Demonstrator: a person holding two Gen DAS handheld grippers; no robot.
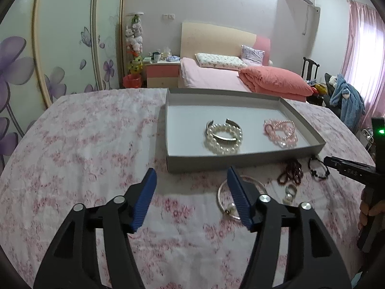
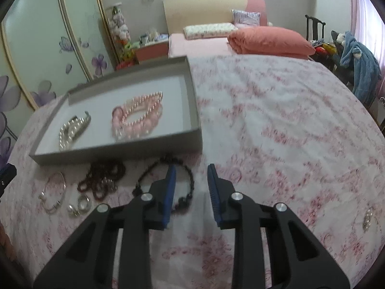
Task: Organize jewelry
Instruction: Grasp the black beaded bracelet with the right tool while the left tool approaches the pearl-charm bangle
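A grey tray (image 1: 240, 160) (image 2: 115, 154) lies on the floral cloth. In it are a white pearl bracelet with a silver cuff (image 1: 223, 136) (image 2: 72, 130) and pink bead bracelets (image 1: 281, 131) (image 2: 137, 118). In front of the tray lie a silver bangle (image 1: 222, 192) (image 2: 54, 192), a dark red bead strand (image 1: 290, 172) (image 2: 101, 178), a black bead bracelet (image 1: 317, 168) (image 2: 187, 180) and small silver earrings (image 1: 290, 191) (image 2: 80, 206). My left gripper (image 1: 191, 173) is open and empty, its right finger over the bangle. My right gripper (image 2: 191, 168) is open and empty, its left finger over the black bracelet.
The cloth-covered table (image 2: 276, 120) stretches wide to the right of the tray. A small silver piece (image 2: 368, 219) lies near its right edge. A pink bed (image 1: 216, 77) and wardrobe (image 1: 60, 48) stand beyond.
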